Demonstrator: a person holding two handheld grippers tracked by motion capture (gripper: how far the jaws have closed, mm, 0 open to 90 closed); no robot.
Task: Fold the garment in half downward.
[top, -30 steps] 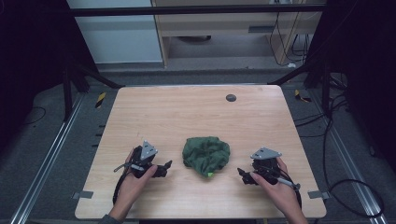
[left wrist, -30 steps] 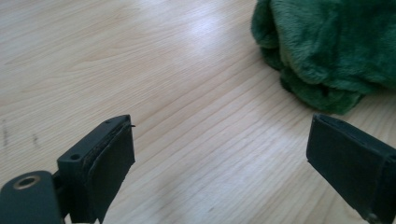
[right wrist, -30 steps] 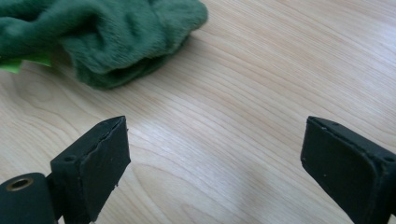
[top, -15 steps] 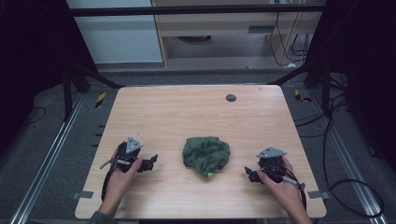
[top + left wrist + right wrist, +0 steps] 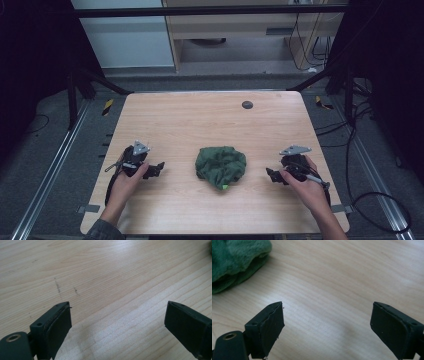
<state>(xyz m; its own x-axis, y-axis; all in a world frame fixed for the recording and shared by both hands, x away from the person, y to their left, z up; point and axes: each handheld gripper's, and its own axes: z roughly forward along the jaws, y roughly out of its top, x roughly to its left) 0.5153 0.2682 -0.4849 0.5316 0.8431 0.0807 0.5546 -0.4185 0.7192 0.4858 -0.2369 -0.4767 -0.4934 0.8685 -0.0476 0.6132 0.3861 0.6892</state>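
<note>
A crumpled green cloth [image 5: 221, 166] lies in a heap near the middle of the wooden table [image 5: 200, 120], toward the front. My left gripper [image 5: 156, 170] rests low over the table to the left of the cloth, well apart from it, jaws wide open with bare wood between them [image 5: 117, 322]. My right gripper [image 5: 271, 175] sits to the right of the cloth, also open and empty [image 5: 327, 325]. In the right gripper view the fuzzy green cloth [image 5: 234, 260] shows at the upper left, beyond the jaws.
A small dark round disc [image 5: 247, 104] sits near the table's far edge. Metal rails [image 5: 55, 165] run along both sides of the table, and cables [image 5: 360, 150] trail on the floor at the right.
Both hands have drawn outward from the cloth: the left gripper moved left, the right gripper moved right and slightly nearer. The cloth has stayed put.
</note>
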